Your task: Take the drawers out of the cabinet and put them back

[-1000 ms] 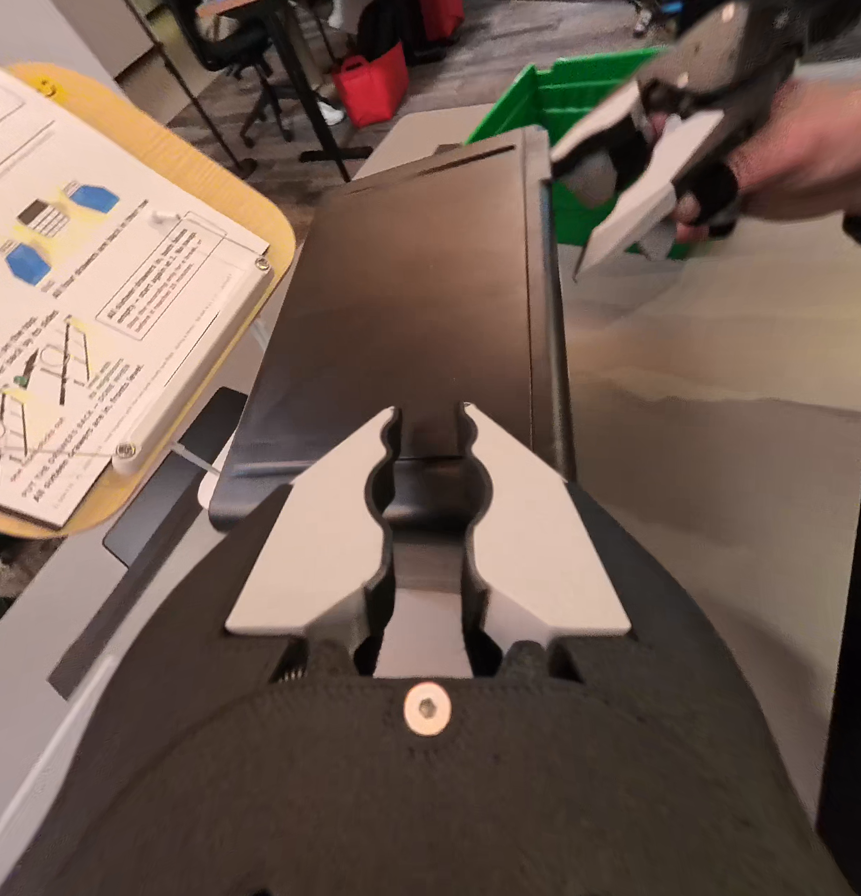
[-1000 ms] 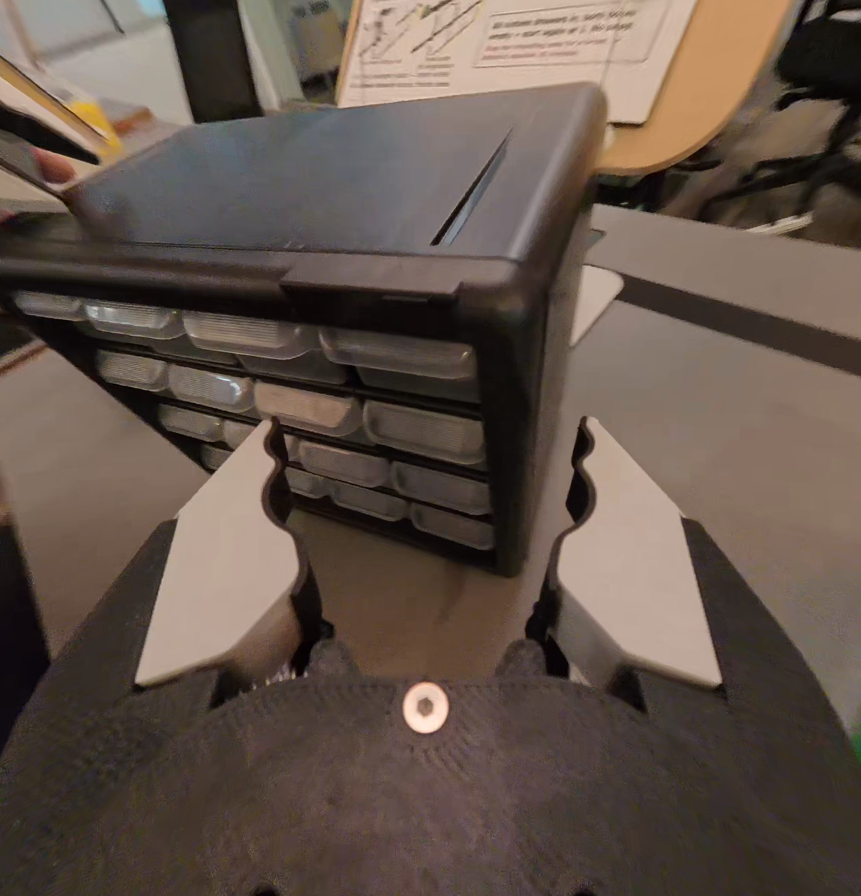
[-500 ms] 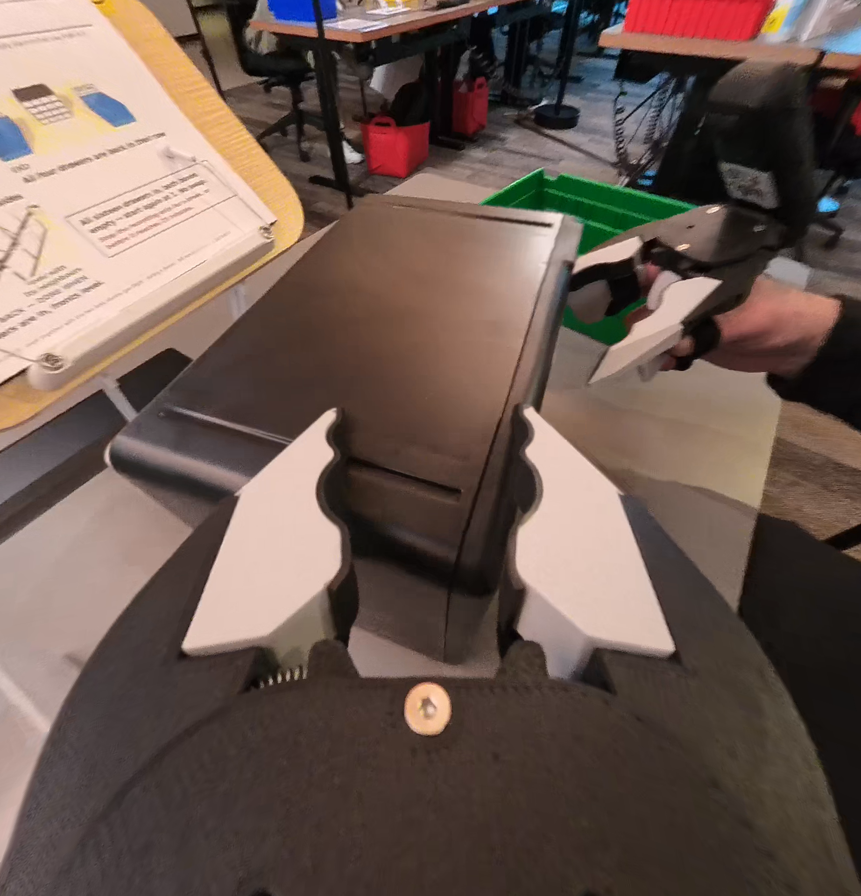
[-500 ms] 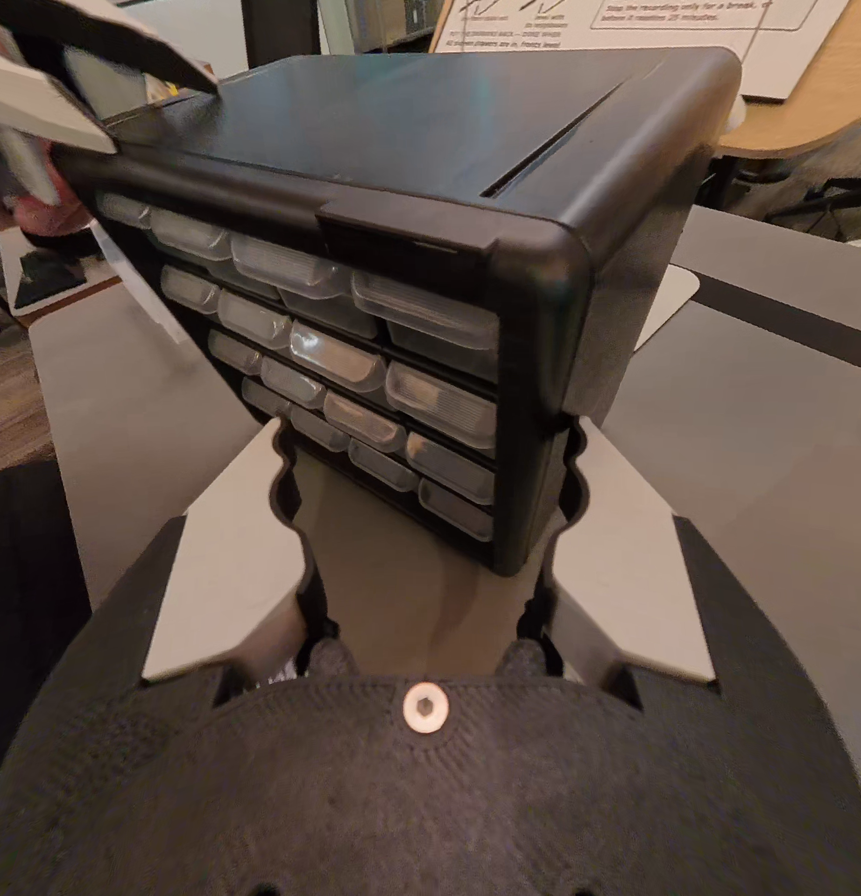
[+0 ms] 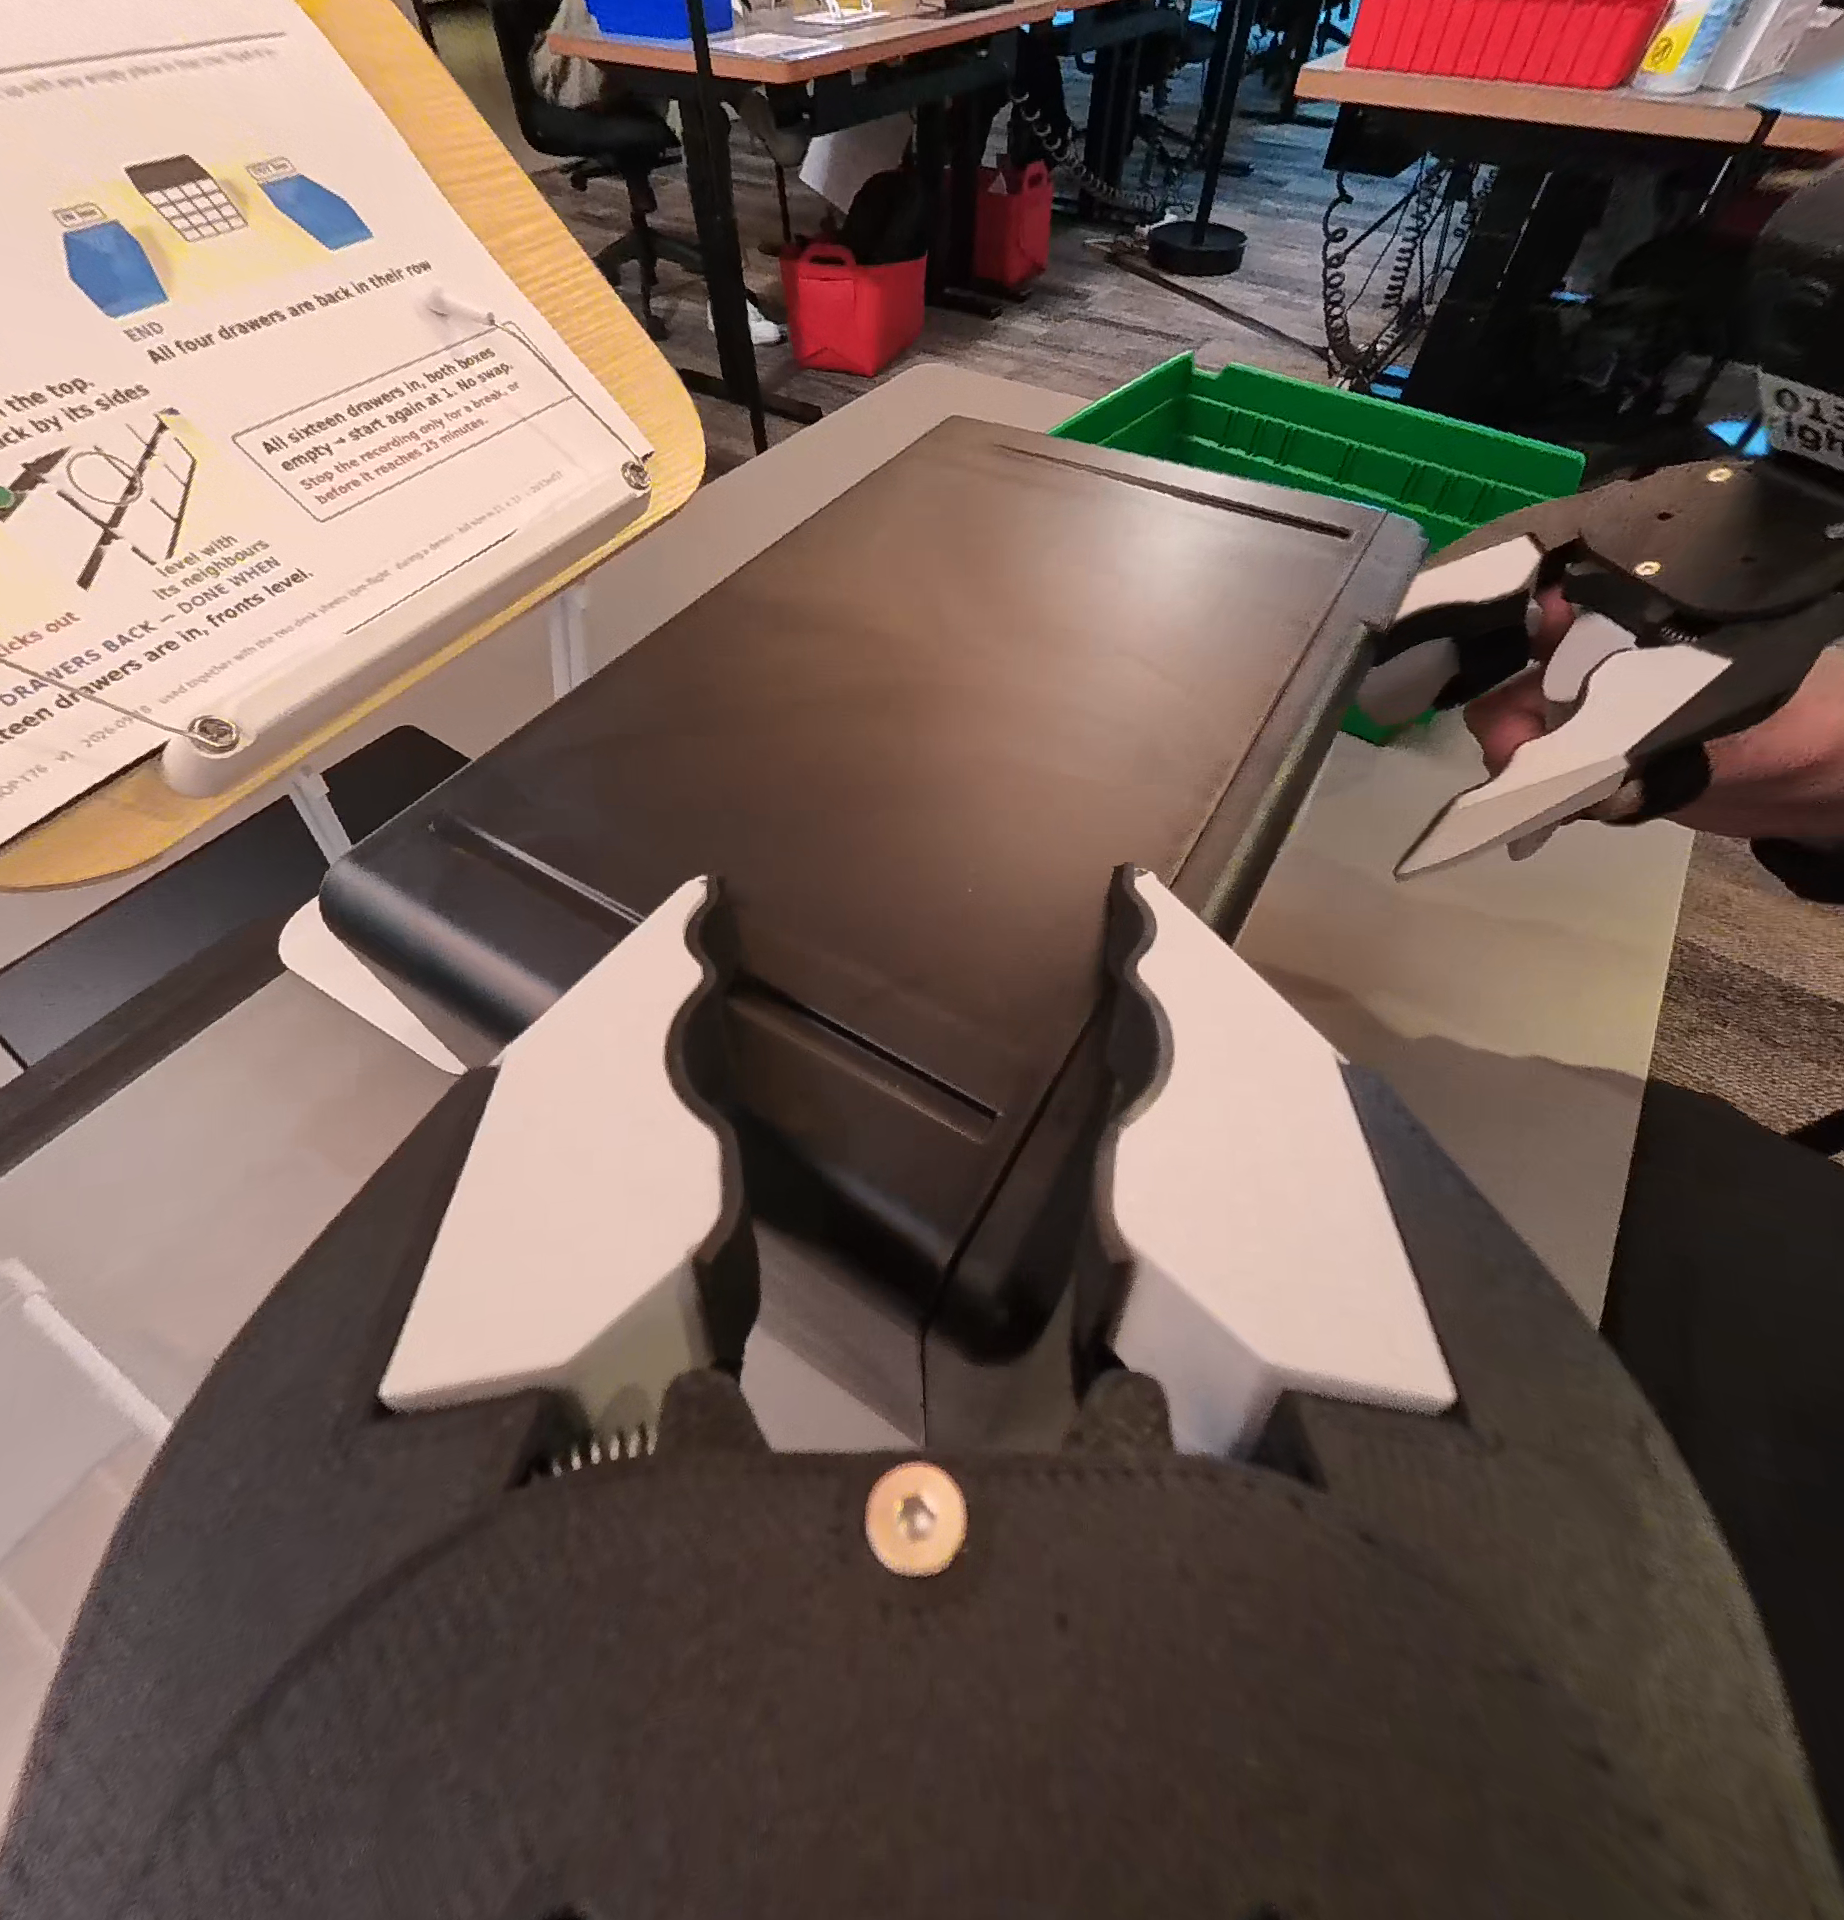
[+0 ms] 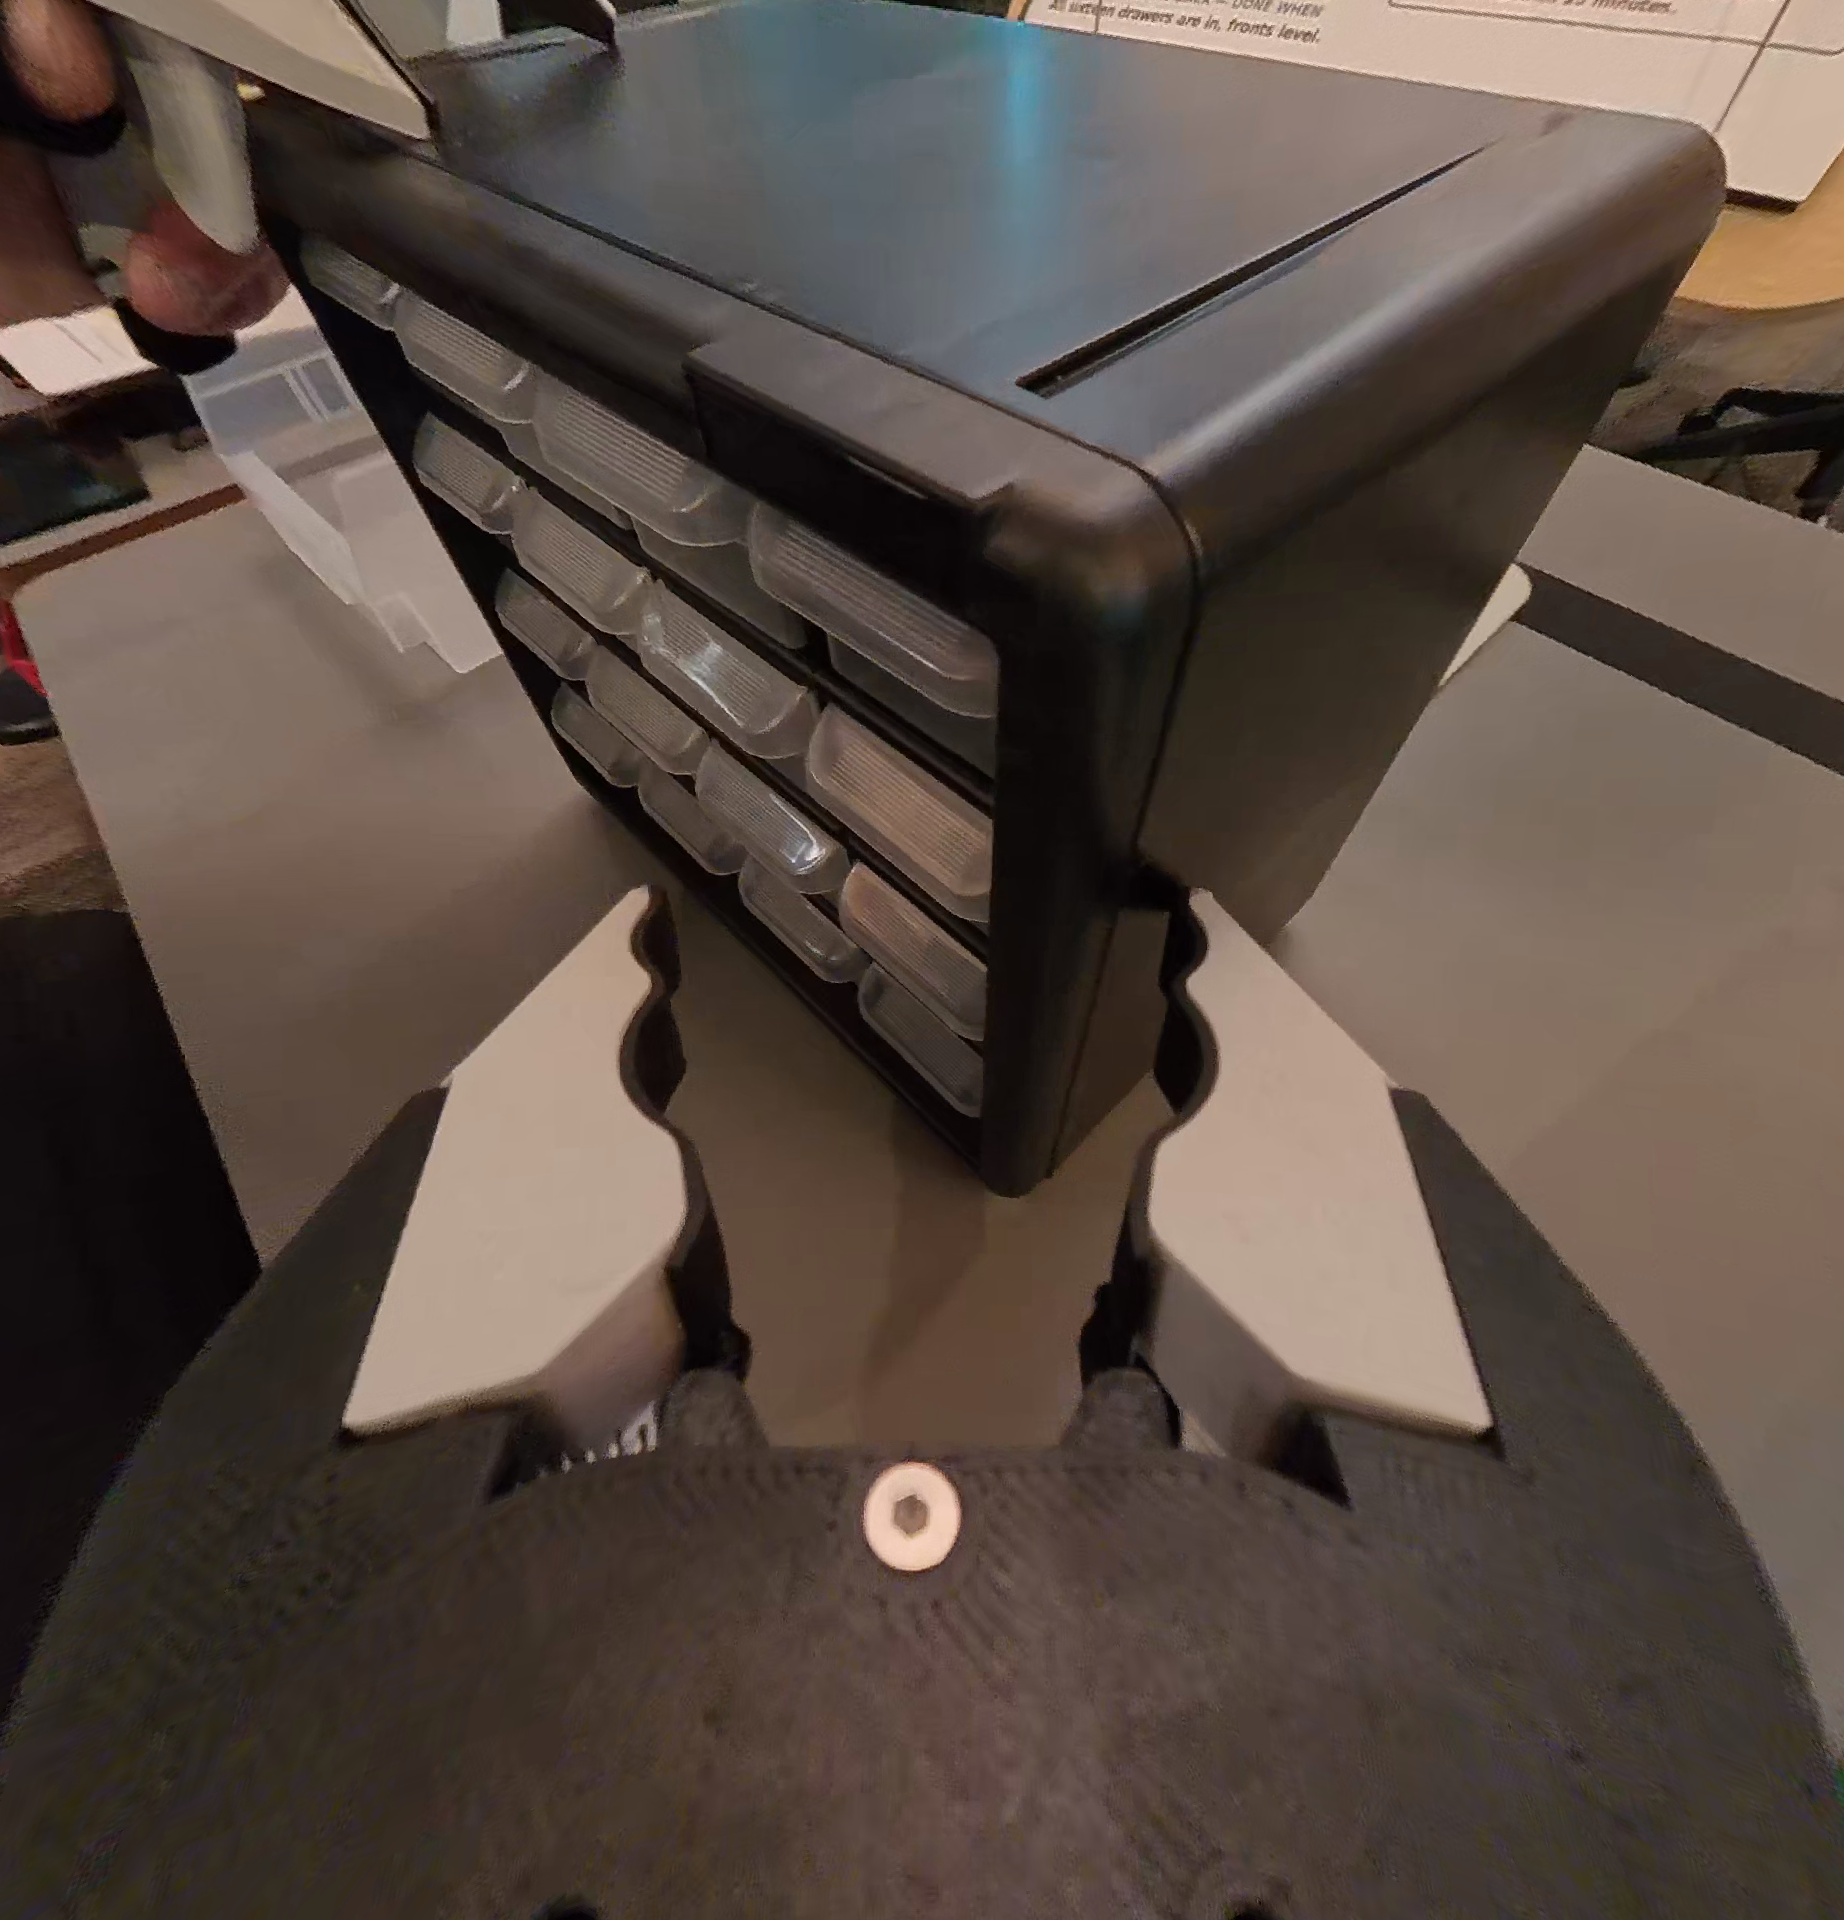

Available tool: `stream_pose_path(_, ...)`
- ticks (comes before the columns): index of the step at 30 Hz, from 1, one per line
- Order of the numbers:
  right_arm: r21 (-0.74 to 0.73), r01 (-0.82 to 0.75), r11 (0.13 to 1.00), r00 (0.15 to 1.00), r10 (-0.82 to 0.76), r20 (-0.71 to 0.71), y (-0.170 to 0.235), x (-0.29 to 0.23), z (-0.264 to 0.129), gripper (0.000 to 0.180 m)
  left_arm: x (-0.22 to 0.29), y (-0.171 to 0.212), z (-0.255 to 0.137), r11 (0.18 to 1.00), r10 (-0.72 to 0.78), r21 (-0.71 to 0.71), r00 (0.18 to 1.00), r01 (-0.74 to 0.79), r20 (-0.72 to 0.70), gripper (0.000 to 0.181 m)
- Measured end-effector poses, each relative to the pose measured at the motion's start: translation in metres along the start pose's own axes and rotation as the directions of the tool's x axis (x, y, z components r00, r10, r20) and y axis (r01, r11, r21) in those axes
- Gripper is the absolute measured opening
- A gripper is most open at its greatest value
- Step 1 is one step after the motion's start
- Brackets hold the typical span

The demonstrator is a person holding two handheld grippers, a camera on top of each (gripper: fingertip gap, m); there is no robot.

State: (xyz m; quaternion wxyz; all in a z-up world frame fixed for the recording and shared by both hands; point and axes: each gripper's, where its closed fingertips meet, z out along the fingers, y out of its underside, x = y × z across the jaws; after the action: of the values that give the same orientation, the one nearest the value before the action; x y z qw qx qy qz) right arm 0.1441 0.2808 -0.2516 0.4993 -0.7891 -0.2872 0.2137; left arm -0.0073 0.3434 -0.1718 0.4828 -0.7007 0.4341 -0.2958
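Note:
The black cabinet [image 5: 949, 675] stands on the grey table, and the left wrist view looks along its top from one end. Its front [image 6: 1063, 831] holds several rows of clear drawers [image 6: 876, 623], all in their slots; a few in the middle seem to stick out slightly. My left gripper [image 5: 918, 888] is open and empty, its fingers straddling the cabinet's near top corner. It also shows in the right wrist view [image 6: 274, 73] at the far top edge. My right gripper [image 6: 913, 909] is open and empty, straddling the cabinet's lower front right corner. It also shows in the left wrist view [image 5: 1500, 727].
A green bin [image 5: 1313, 457] sits beyond the cabinet's far end. A yellow board with an instruction sheet [image 5: 274, 416] leans behind the cabinet. A clear plastic box [image 6: 357, 540] stands on the table [image 6: 274, 831] past the cabinet's left end. Desks and red bags stand farther off.
My left gripper has opened wide from nearly shut and drawn back over the cabinet's end. My right gripper, open throughout, has come closer to the cabinet's front right corner.

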Motion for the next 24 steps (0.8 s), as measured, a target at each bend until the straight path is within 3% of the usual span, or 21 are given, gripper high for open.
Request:
stream_pose_path(8,0.019,0.022,1.0,0.997,-0.021,-0.073,0.0,0.009,0.001,0.09,-0.009,-0.002,-0.013,0.994,0.109,-0.043,0.99,-0.105,0.091,0.071)
stream_pose_path(18,0.042,0.249,0.968,0.948,-0.235,-0.213,-0.02,0.007,-0.014,0.068,0.012,-0.01,-0.016,0.902,0.426,-0.133,0.895,-0.41,0.13,0.06)
stream_pose_path(24,0.113,0.506,0.855,0.818,-0.434,-0.376,-0.07,-0.018,-0.046,0.059,0.013,-0.005,-0.011,0.934,0.347,-0.119,0.934,-0.336,0.087,0.052)
